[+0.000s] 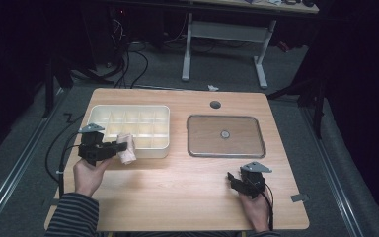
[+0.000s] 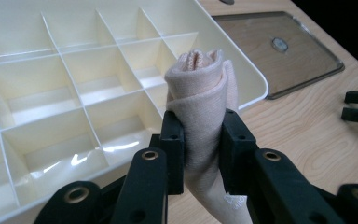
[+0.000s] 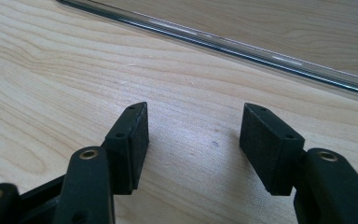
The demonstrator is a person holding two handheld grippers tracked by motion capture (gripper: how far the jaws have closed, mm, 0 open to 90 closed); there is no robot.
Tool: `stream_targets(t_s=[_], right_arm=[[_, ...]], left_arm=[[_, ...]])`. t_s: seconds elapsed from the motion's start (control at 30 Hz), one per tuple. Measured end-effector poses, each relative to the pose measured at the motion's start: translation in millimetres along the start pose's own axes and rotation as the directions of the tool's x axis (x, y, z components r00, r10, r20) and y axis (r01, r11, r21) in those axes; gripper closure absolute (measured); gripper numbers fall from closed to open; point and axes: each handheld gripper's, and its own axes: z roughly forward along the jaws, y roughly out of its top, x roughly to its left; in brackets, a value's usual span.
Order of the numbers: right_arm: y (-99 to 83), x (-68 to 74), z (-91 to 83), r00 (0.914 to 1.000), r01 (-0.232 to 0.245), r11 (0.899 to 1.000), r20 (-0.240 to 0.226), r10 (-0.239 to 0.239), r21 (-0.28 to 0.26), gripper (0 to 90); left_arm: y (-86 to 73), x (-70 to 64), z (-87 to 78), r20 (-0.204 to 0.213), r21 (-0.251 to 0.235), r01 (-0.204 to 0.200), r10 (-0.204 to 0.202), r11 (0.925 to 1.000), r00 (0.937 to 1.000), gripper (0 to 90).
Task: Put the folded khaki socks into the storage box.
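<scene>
The left hand-held gripper [image 2: 200,140] grasps a rolled cloth [image 2: 204,93] between its two black jaws. The cloth is soft knit fabric of pale pink-beige colour, rolled into a thick tube with a spiral of layers visible at its end. In the left gripper view its long axis runs along the jaws, and the rolled end points away from the hand, toward the far right corner of the tray. Its lower part goes down behind the jaws and is cut off at the bottom edge of that view.

In the high view the cloth [image 1: 126,148] is at the near right part of the cream plastic organizer tray [image 1: 128,109], over its near rim. The tray is rectangular with rounded corners and thin walls that divide it into many square compartments.

To the right lies a flat transparent lid [image 1: 226,136] with a small round knob in its centre, on the light wooden bench [image 1: 177,187].

The right hand-held gripper [image 3: 193,140] is released, its jaws wide apart above bare wood grain. In the high view it [image 1: 236,181] is near the right near edge of the bench.
</scene>
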Motion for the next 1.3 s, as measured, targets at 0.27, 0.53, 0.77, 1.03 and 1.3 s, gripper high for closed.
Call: stream_targets(t_s=[0.27, 0.53, 0.77, 1.03, 1.3], right_arm=[[0.0, 0.1, -0.1, 1.0, 0.0, 1.0, -0.001, 0.0, 0.0, 42.3], [0.0, 0.1, -0.1, 1.0, 0.0, 1.0, -0.001, 0.0, 0.001, 42.3], [0.0, 0.1, -0.1, 1.0, 0.001, 1.0, -0.001, -0.001, 0.0, 42.2], [0.0, 0.2, -0.1, 1.0, 0.001, 1.0, -0.001, -0.001, 0.0, 42.2], [0.0, 0.3, -0.2, 1.0, 0.0, 1.0, -0.002, 0.0, 0.001, 42.2]], left_arm=[[8.3, 0.2, 8.1, 0.001, 0.015, -0.014, 0.014, 0.9998, 0.9999, 74.4], [20.4, 0.3, 5.6, -0.002, 0.0, -0.032, 0.032, 0.9995, 0.9995, 74.4], [22.8, 9.7, 10.5, -0.005, 0.002, -0.004, 0.004, 1.0, 1.0, 74.3], [33.8, 14.5, 15.8, 0.002, -0.001, -0.003, 0.003, 1.0, 1.0, 74.4], [34.0, 23.3, 22.7, 0.001, 0.015, 0.014, -0.014, 0.9998, 0.9999, 74.4]])
